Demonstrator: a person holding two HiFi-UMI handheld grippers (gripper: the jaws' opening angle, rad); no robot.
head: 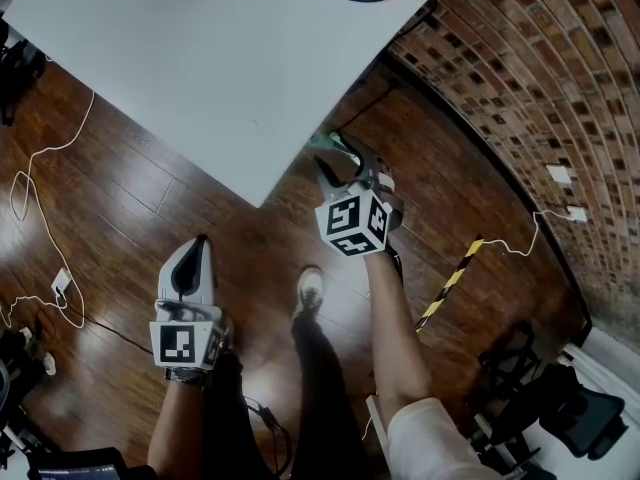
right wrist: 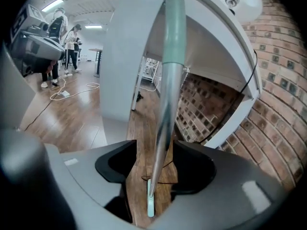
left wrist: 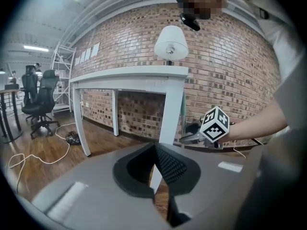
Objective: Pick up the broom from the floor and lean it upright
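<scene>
My right gripper (right wrist: pixel 154 148) is wide open and the broom (right wrist: pixel 165 99) handle runs straight through the gap between the jaws, with space on both sides, so nothing's squeezing it. Its mint bottom end sits on the floor (right wrist: pixel 139 128) just below the jaws. From there the handle climbs up and away from the gripper, a bit tilted, and the mint grip at the top reaches the edge of the table (right wrist: pixel 120 47) right ahead, leaning on it as far as I can tell. My left gripper (left wrist: pixel 154 150) is clenched on nothing, tips together, hanging well off to the left of the right one and nowhere near the broom. Ahead of it is a table leg (left wrist: pixel 170 109), the lamp (left wrist: pixel 171 42) is up on top, and the brick wall (left wrist: pixel 230 66) is behind all that
</scene>
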